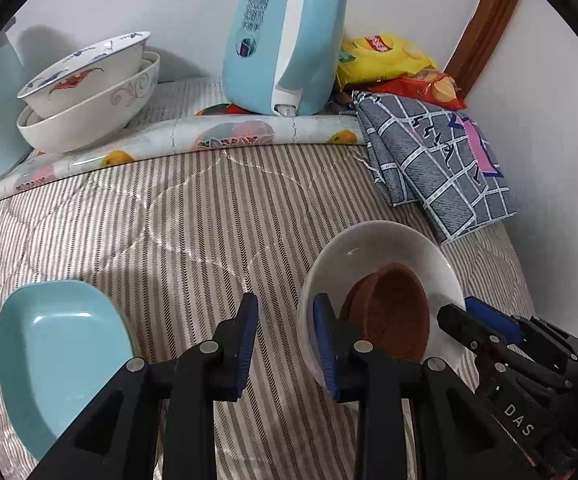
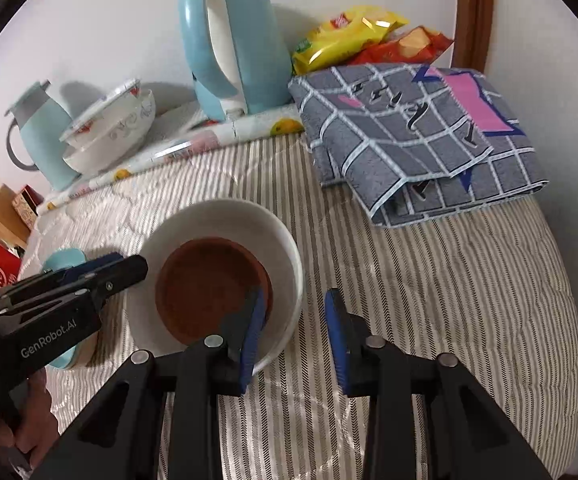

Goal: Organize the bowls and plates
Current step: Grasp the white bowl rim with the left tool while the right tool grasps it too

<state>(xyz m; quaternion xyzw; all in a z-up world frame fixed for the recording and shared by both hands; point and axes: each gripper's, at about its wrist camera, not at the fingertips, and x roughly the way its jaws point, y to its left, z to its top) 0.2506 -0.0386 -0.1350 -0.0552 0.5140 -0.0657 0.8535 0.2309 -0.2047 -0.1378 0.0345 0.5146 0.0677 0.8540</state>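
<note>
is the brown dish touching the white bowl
Touching: the right wrist view shows the brown dish sitting inside the white bowl, resting on its inner surface with no gap.

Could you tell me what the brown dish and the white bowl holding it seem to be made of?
Brown dish: likely unglazed terracotta; matte, grainy, no shine. White bowl: probably glazed ceramic, possibly melamine; smooth with soft highlights.

Blue kettle (image 2: pixel 229 48) upright against the wall. Just right of kettle: yellow and red snack bags (image 2: pixel 365 38), folded checked cloth (image 2: pixel 417 136) before them. Far left of kettle: pale flask (image 2: pixel 39 136).
</note>
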